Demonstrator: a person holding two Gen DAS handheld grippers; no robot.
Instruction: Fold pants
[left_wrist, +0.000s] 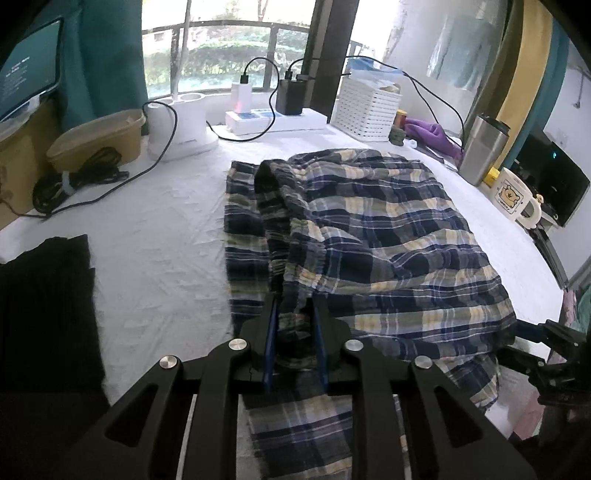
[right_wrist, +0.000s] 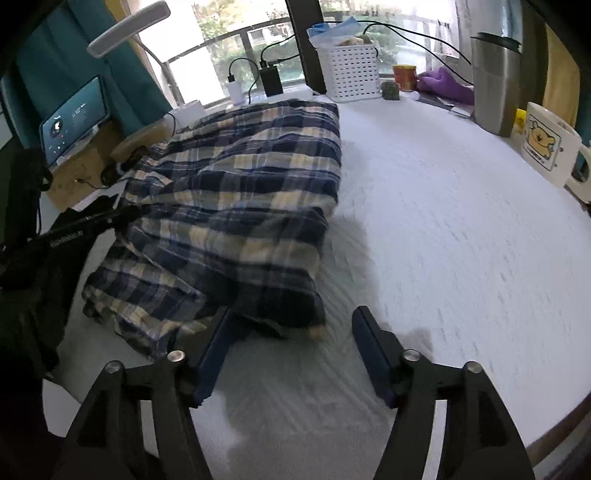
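Note:
The blue, cream and green plaid pants (left_wrist: 369, 236) lie folded over on the white cloth-covered table (left_wrist: 155, 236). My left gripper (left_wrist: 295, 314) is shut on the gathered waistband at the near edge of the pants. In the right wrist view the pants (right_wrist: 236, 206) lie left of centre. My right gripper (right_wrist: 295, 325) is open and holds nothing; its left finger (right_wrist: 216, 354) touches the pants' near corner. The right gripper also shows at the right edge of the left wrist view (left_wrist: 546, 354).
A black garment (left_wrist: 44, 306) lies at the table's left. At the back stand a white basket (left_wrist: 365, 107), chargers on a power strip (left_wrist: 273, 118), a steel tumbler (left_wrist: 480, 147), a bear mug (right_wrist: 550, 144), a purple glove (left_wrist: 432, 134), a tan bowl with cables (left_wrist: 96, 144).

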